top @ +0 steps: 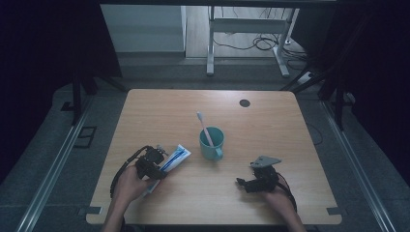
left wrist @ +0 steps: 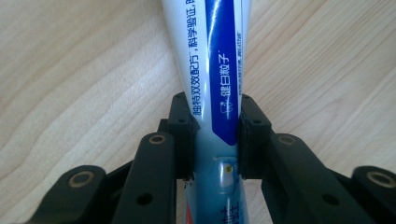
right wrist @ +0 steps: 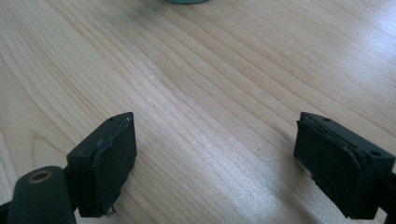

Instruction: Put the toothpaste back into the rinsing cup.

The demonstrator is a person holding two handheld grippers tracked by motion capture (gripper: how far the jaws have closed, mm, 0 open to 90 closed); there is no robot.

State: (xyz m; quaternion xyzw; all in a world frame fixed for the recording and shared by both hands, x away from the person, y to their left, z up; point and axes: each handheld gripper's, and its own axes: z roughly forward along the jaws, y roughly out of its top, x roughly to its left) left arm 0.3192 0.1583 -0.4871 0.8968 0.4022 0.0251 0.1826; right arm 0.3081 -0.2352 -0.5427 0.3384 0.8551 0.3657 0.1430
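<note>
A white and blue toothpaste tube (top: 175,157) lies at the front left of the wooden table (top: 261,121). My left gripper (top: 153,164) is shut on it, and in the left gripper view the tube (left wrist: 215,70) runs between both pads (left wrist: 184,135) and away over the wood. A teal mug (top: 212,143) stands mid-table with a pink toothbrush (top: 204,126) leaning in it. My right gripper (top: 246,183) rests low at the front right, open, with bare wood between its fingers (right wrist: 109,163). The mug's base edge (right wrist: 187,1) peeks in at the top of the right gripper view.
A small black round disc (top: 244,103) sits near the table's far edge. Beyond the table are a white desk frame (top: 241,34) and floor cables (top: 263,43). A metal rail (top: 53,164) runs along the floor on the left.
</note>
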